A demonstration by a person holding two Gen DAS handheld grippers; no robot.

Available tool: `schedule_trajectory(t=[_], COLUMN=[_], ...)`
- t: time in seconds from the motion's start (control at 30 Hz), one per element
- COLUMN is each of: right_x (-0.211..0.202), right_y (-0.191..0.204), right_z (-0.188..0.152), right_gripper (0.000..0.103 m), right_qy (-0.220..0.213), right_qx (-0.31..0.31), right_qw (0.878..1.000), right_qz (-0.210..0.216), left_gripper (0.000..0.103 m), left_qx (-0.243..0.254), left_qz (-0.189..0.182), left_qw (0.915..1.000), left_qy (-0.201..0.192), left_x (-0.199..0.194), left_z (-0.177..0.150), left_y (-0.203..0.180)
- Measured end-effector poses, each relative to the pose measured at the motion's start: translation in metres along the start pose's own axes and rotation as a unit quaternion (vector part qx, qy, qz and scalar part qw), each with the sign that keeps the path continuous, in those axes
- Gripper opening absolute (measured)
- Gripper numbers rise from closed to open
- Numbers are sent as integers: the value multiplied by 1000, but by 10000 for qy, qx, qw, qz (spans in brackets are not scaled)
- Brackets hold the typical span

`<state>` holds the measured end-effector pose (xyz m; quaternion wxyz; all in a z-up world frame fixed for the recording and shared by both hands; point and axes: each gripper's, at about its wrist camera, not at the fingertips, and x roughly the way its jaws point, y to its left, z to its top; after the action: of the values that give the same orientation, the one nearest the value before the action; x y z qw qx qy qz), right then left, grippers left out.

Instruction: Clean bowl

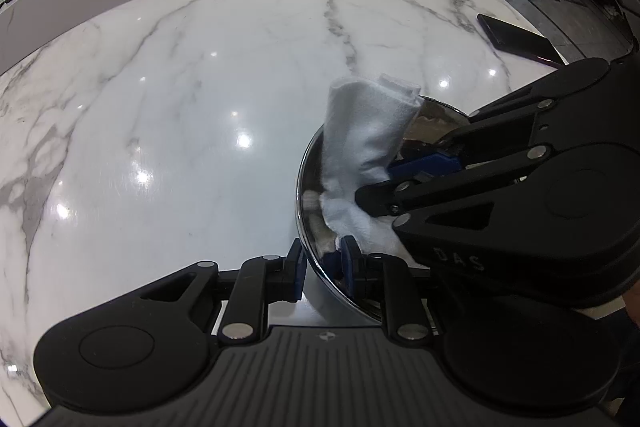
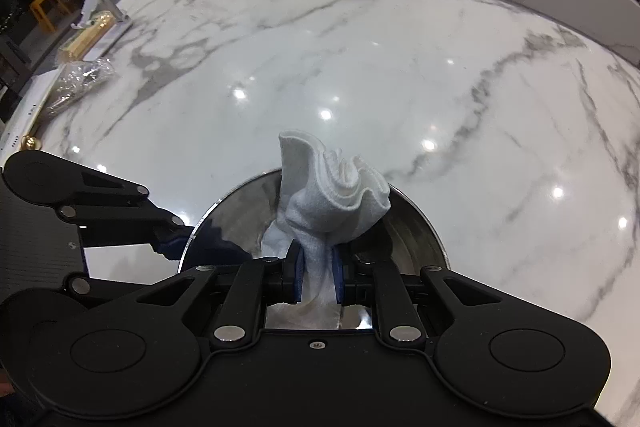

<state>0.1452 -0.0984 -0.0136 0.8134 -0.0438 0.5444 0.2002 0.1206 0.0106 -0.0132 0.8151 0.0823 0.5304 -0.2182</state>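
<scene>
A: Left wrist view: the steel bowl is being held on the marble table, its rim pinched between the blue fingers of the left gripper, one outside the wall, one inside.

B: Right wrist view: a white cloth is being pinched between the fingers of the right gripper and pressed into the bowl.

A: Only here is a dark phone being shown at the table's far edge. "DAS" is being read on the right gripper body.

B: Only here are a crumpled plastic bag and a yellow stool being shown at left. No writing is being made out.
</scene>
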Motion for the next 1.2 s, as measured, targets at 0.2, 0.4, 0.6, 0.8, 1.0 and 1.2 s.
schedule_trajectory(t=[0.2, 0.4, 0.6, 0.8, 1.0, 1.2], right_x=[-4, -1, 2, 3, 2, 1], right_y=[-5, -3, 0, 4, 2, 0], right_z=[-1, 1, 3, 2, -1, 0], right_gripper=[13, 13, 13, 13, 13, 12], right_qy=[-61, -186, -266, -144, 1, -106], right_qx=[-12, -75, -9, -82, -101, -88], right_qw=[9997, 9996, 9996, 9998, 9999, 9997], right_qz=[-244, -220, -49, 52, -21, -216], left_gripper=[17, 17, 17, 17, 18, 18], left_qx=[18, 24, 19, 25, 36, 57], left_qz=[17, 21, 28, 26, 24, 43], left_qw=[10000, 10000, 10000, 10000, 10000, 10000], left_qy=[3, -1, -1, -2, -1, -11], left_x=[0, 1, 1, 1, 2, 1], left_z=[0, 0, 0, -1, -1, -1], left_y=[0, 0, 0, 0, 0, -1])
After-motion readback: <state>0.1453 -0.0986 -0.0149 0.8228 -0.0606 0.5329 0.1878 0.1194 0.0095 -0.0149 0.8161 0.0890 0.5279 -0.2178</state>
